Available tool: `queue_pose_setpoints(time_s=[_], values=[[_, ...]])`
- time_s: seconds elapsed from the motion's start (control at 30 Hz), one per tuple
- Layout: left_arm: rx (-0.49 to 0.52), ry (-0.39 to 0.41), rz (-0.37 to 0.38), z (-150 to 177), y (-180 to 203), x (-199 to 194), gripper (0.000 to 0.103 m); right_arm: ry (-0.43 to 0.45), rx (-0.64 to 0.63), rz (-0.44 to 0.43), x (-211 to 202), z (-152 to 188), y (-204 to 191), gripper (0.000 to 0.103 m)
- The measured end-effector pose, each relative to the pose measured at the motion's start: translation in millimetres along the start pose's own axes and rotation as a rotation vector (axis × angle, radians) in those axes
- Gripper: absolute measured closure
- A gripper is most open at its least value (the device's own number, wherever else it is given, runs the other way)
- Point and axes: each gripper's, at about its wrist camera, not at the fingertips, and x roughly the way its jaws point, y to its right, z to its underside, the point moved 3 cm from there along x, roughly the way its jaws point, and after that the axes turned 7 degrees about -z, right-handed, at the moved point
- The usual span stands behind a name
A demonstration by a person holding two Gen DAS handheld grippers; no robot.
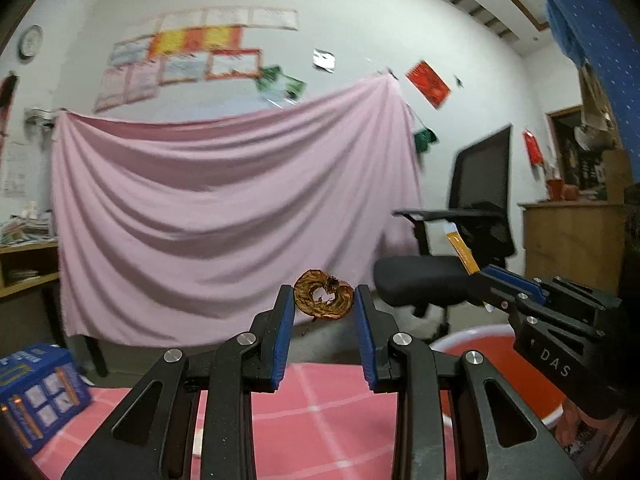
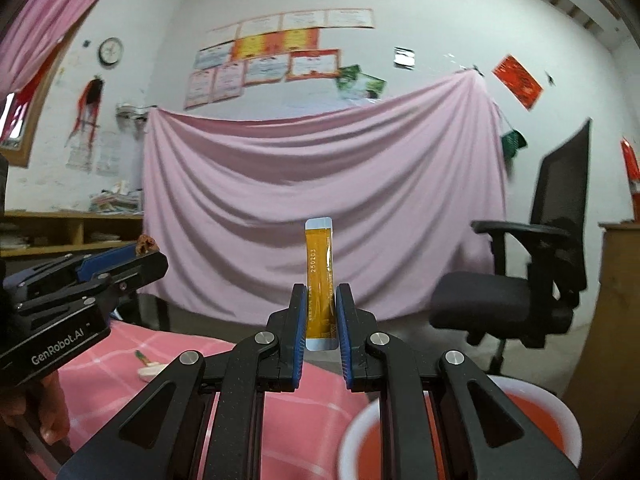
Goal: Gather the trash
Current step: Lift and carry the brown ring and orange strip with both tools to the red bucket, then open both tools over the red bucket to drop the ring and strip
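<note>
A table covered with a pink cloth checked in pale lines (image 2: 280, 420) carries a small white scrap with a green-tipped stem (image 2: 149, 367) (too blurred to name) near its left side. A red basin with a white rim (image 2: 532, 412) sits at the right edge; whether it rests on the cloth is unclear.

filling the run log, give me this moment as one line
left claw: shut on dried peel ring | right claw: shut on orange sachet | red basin: below right claw | both held off pink cloth
</note>
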Motion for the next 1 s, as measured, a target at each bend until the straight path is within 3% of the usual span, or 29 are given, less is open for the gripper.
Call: queue_pose_setpoints(time_s=[0.17, 0.33, 0.5, 0.73, 1.0], values=[[-0.013, -0.092, 0.12, -6, 39, 24, 0.077, -0.034, 0.057, 0.027, -10, 5, 30, 0.09], [0.004, -0.143, 0.181, -11, 77, 39, 0.077, -0.061, 0.094, 0.057, -18, 11, 55, 0.09], [0.015, -0.254, 0.268, -6, 115, 61, 0.077, -0.126, 0.136, 0.093, -20, 23, 76, 0.09], [0.034, -0.327, 0.316, -8, 145, 79, 0.077, -0.179, 0.196, 0.136, -26, 35, 104, 0.09], [0.006, -0.402, 0.331, -1, 143, 86, 0.076, -0.242, 0.249, 0.161, -24, 44, 120, 0.09]])
